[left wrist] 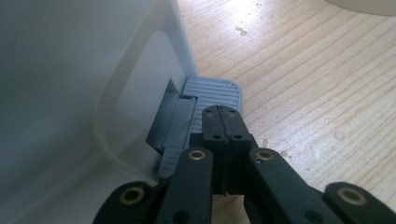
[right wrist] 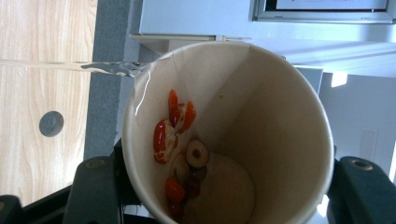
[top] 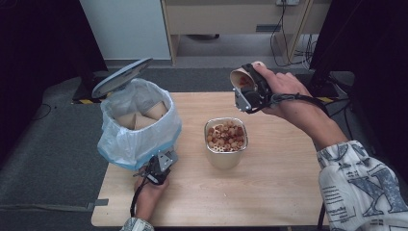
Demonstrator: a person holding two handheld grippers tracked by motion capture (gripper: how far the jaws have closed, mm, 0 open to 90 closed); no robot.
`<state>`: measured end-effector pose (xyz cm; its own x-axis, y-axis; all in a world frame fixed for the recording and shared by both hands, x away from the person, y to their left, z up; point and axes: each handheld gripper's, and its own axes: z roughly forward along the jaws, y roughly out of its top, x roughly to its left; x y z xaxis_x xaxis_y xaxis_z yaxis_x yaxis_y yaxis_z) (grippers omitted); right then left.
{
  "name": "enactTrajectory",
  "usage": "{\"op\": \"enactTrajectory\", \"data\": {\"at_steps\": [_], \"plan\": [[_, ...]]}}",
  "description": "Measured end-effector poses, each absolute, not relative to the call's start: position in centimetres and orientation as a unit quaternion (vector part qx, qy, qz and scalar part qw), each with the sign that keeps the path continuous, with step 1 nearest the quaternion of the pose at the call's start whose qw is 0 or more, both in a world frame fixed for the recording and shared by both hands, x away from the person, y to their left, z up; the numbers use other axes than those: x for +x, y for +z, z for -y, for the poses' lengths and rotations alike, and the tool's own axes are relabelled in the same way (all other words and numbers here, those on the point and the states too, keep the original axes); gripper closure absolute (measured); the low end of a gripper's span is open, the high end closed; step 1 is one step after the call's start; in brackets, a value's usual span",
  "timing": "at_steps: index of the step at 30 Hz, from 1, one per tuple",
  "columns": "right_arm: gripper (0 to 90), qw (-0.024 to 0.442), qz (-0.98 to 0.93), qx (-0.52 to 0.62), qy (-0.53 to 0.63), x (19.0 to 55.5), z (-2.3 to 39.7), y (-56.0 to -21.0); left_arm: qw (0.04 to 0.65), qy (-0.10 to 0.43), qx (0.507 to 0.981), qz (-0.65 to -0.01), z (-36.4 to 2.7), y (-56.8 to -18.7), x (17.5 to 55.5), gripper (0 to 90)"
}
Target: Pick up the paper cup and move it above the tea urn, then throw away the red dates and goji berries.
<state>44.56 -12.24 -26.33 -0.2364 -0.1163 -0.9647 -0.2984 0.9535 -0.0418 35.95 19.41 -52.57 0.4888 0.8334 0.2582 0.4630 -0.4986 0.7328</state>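
While the right gripper (top: 246, 91) clamps its two black jaws against the outer sides of a paper cup (top: 242, 79), the cup lies tipped on its side in the air above the far half of the wooden table (top: 279, 168), its long axis close to level and its open mouth turned toward the left side of the table in the high view. In the right gripper view, a few red and pale food pieces (right wrist: 173, 135) cling to the cup's inner wall and bottom. Just below and nearer the person stands an upright metal container (top: 225, 143) full of small round beige and reddish pieces. To its left sits a pedal bin (top: 139, 126) lined with a pale plastic bag, its lid (top: 122, 77) raised, with used paper cups inside. The left gripper (top: 161, 166), jaws pressed fully together and holding nothing, rests its tips on the bin's grey foot pedal (left wrist: 212, 93).
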Motion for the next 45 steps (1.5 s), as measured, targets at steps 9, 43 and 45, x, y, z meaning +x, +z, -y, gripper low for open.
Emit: {"op": "enactTrajectory", "data": {"at_steps": [9, 43, 45], "plan": [[36.5, 0.611, -0.776, -0.147, 0.054, 44.5, 12.0, -26.4, 0.300, 0.308, 0.809, -0.401, -19.4, -52.6, 35.9, 89.2], [36.7, 0.624, -0.753, -0.211, -0.015, 44.1, 10.9, -27.3, 0.300, 0.308, 0.809, -0.401, -19.4, -52.6, 35.9, 89.2], [36.8, 0.624, -0.751, -0.214, -0.019, 44.1, 11.0, -27.4, 0.300, 0.308, 0.809, -0.401, -19.4, -52.6, 35.9, 89.1]]}}
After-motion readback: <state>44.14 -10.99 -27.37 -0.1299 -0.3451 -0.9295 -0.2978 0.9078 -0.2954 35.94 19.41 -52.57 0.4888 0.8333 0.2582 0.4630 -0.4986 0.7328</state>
